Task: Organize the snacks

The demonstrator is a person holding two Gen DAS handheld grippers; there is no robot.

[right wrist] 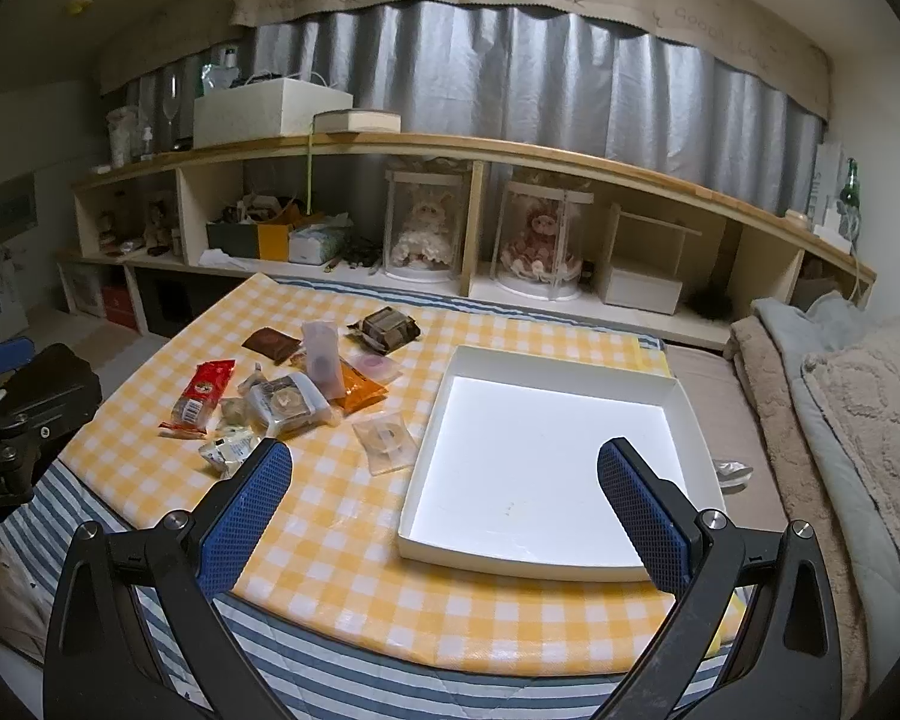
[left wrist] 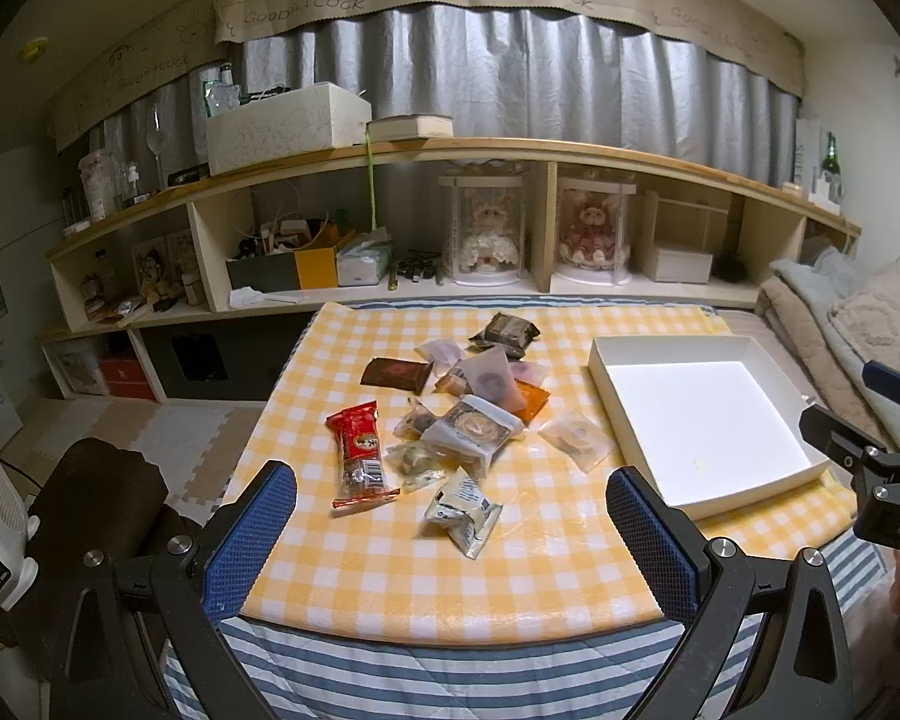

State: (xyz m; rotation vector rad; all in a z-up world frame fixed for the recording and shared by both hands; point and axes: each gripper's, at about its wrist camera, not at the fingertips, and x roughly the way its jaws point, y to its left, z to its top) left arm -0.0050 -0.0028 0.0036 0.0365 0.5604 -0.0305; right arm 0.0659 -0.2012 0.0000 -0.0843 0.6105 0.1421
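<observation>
Loosely heaped crinkly snack packets (left wrist: 450,414) beside shallow white cardboard tray (right wrist: 684,414) (checked cloth (left wrist: 390,570)).

The left claw (left wrist: 450,531) hangs above the near edge of the table (left wrist: 360,576), its blue-padded fingers (left wrist: 252,528) spread wide with nothing between them. On the yellow-checked cloth lies a loose heap of wrapped snacks (left wrist: 468,408); a red packet (left wrist: 361,450) sits at its left and a crumpled white wrapper (left wrist: 465,507) nearest the claw. An empty white box (left wrist: 606,360) stands to the right, apart from the heap. Part of the right claw (left wrist: 882,450) shows at the right edge.
</observation>
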